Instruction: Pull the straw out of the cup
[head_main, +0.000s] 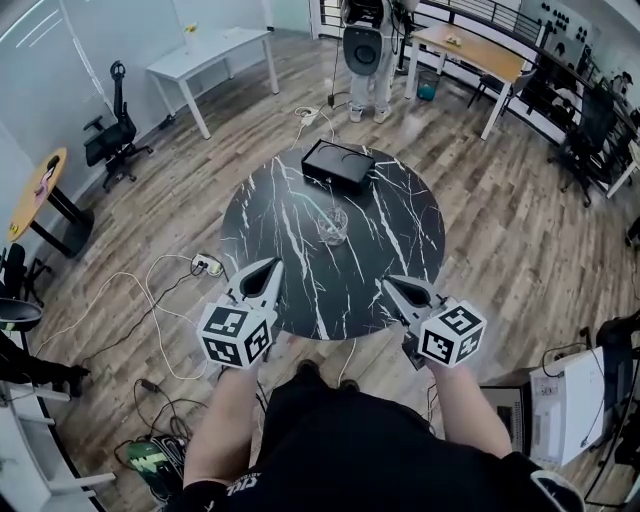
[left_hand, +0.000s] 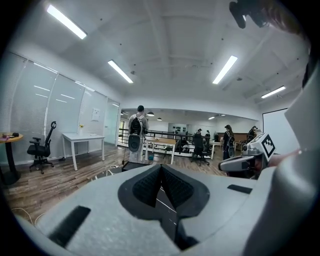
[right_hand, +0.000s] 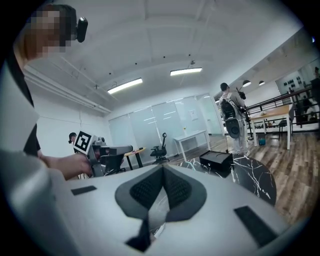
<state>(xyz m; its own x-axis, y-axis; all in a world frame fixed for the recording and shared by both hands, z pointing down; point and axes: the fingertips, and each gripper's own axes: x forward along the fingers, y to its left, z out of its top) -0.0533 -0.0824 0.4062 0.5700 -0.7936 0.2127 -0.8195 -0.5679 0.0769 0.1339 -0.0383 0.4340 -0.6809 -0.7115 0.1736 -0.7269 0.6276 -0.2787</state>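
A clear glass cup (head_main: 333, 228) stands near the middle of the round black marble table (head_main: 400, 215), and a pale straw (head_main: 324, 210) leans out of it toward the back left. Both grippers hover over the table's near edge, well short of the cup. My left gripper (head_main: 275, 263) is at the near left; in the left gripper view its jaws (left_hand: 161, 166) meet with nothing between them. My right gripper (head_main: 388, 282) is at the near right; in the right gripper view its jaws (right_hand: 163, 166) are also shut and empty. Each gripper view shows the other gripper off to the side.
A black box (head_main: 338, 165) lies at the table's far edge. Cables and a power strip (head_main: 207, 265) trail over the wood floor at the left. A person (head_main: 368, 50) stands beyond the table, with a white desk (head_main: 210, 55), office chair (head_main: 115, 140) and wooden table (head_main: 470, 48) around.
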